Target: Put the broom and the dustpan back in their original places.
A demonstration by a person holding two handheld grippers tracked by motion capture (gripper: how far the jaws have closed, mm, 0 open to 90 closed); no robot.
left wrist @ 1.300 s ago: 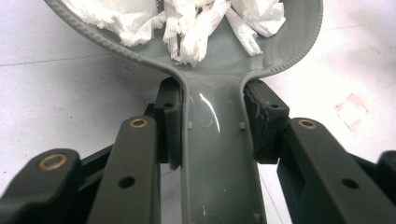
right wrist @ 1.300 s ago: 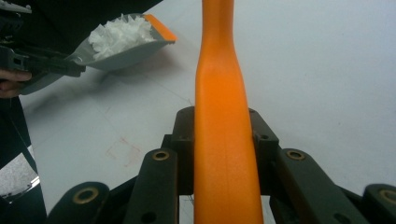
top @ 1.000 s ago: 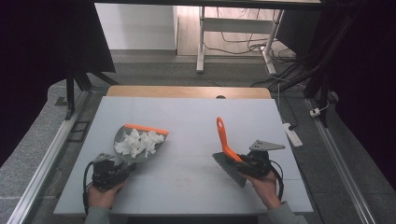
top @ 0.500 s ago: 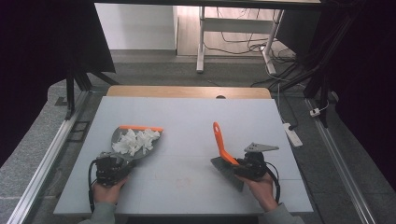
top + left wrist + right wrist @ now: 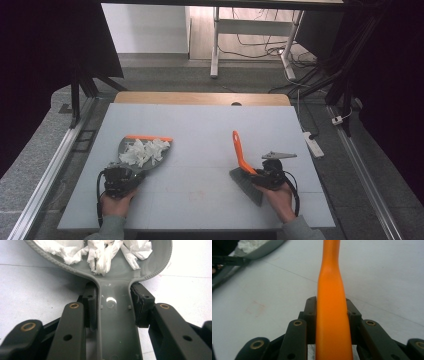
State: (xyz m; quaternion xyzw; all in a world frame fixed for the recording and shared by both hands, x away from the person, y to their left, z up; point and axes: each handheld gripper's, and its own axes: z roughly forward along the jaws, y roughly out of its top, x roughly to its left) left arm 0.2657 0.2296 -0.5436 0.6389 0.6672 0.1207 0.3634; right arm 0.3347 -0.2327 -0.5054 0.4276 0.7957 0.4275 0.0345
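Grey plastic sits between the jaws of my left gripper (image 5: 113, 307): they are clamped on the handle of the dustpan (image 5: 145, 152), which lies on the table (image 5: 200, 125) at its left side with white paper scraps (image 5: 144, 151) heaped in the pan. My right gripper (image 5: 331, 312) is closed on the orange handle of the brush (image 5: 240, 155); its grey head seems to rest on the table near my hand, well apart from the dustpan.

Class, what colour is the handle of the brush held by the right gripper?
Orange; the brush handle shows best in the right gripper view.
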